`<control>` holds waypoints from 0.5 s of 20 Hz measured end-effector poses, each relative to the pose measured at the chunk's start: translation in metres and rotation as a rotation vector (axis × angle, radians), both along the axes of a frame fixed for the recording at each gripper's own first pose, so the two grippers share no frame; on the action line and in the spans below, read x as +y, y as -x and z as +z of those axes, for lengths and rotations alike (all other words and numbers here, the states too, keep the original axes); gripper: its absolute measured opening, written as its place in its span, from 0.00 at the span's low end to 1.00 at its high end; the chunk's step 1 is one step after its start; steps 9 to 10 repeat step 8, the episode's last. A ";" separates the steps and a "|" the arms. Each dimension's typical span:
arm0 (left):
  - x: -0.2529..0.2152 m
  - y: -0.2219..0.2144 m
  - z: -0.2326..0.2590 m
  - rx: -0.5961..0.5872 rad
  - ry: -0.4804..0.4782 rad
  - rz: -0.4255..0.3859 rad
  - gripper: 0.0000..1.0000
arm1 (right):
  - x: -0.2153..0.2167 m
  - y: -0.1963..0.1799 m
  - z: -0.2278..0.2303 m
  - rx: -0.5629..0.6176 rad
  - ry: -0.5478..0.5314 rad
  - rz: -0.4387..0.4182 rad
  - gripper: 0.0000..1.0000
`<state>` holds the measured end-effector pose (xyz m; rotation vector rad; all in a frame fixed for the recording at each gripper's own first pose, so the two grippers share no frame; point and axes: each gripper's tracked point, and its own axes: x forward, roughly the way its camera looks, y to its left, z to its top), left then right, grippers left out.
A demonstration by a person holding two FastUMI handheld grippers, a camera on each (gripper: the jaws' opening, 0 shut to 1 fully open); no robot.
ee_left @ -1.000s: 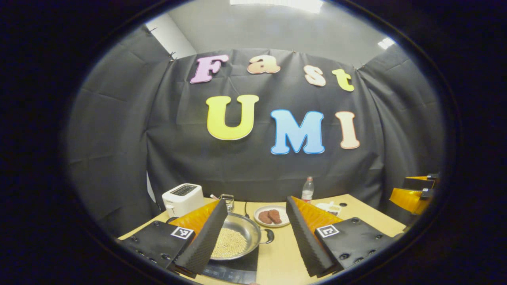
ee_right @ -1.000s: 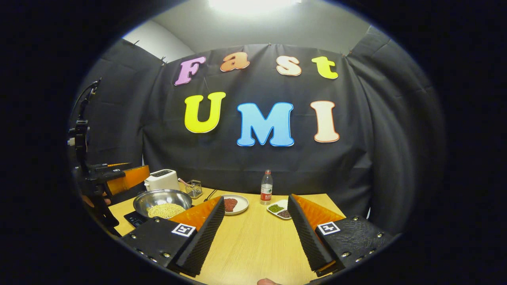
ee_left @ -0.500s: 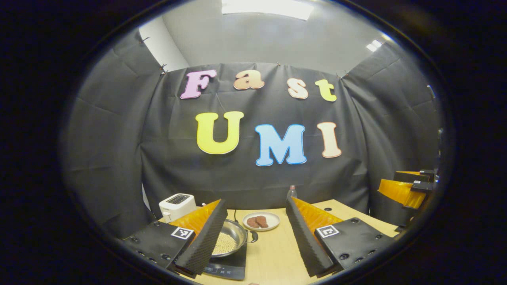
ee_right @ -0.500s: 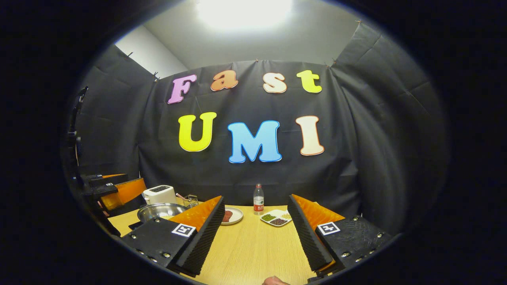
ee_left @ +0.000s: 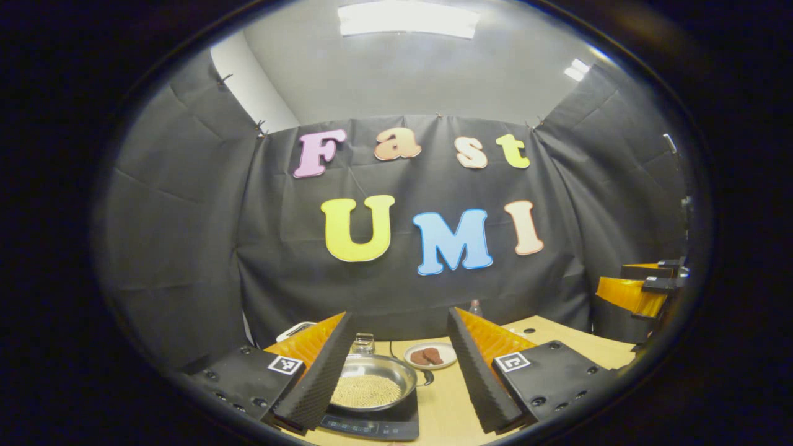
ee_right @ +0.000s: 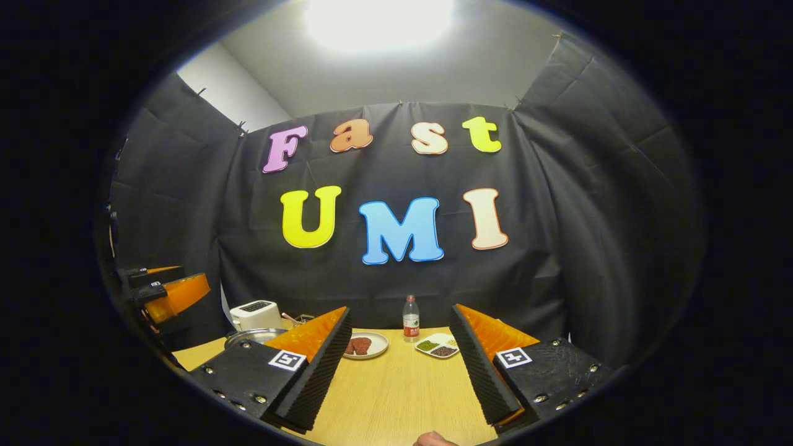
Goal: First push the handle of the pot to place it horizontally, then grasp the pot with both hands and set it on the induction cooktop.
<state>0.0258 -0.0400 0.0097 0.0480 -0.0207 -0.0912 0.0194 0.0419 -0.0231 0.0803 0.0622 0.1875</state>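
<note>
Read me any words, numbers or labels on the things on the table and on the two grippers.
Nothing there can be read as text.
bottle: it has a label, too small to read.
induction cooktop: faint marks on its front control strip, too blurred to read.
toaster: no lettering can be made out.
left gripper and right gripper: black-and-white square code markers, patterns rather than words.

The pot (ee_left: 372, 387) (holding grains) sits on the induction cooktop (ee_left: 375, 422) at the tabletop (ee_right: 396, 396) left edge. Behind it, toward the far left corner, stands the toaster (ee_right: 255, 314). Along the far edge, left to right: plate (ee_right: 367, 344), bottle (ee_right: 411, 319), divided dish (ee_right: 438, 345).
</note>
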 end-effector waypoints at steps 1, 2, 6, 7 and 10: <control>0.003 0.002 0.000 0.002 0.012 0.002 0.96 | 0.001 -0.002 0.004 -0.009 -0.005 -0.001 0.96; 0.006 0.004 -0.001 0.006 0.023 0.004 0.99 | -0.001 -0.005 0.008 -0.021 -0.008 -0.008 0.96; 0.021 0.010 0.001 0.006 0.029 0.017 0.99 | 0.003 -0.005 0.020 -0.057 -0.020 -0.024 0.96; 0.024 0.012 0.002 0.004 0.028 0.020 0.99 | 0.005 -0.005 0.021 -0.062 -0.021 -0.026 0.96; 0.027 0.012 0.004 0.001 0.029 0.023 0.99 | 0.006 -0.006 0.021 -0.062 -0.020 -0.026 0.96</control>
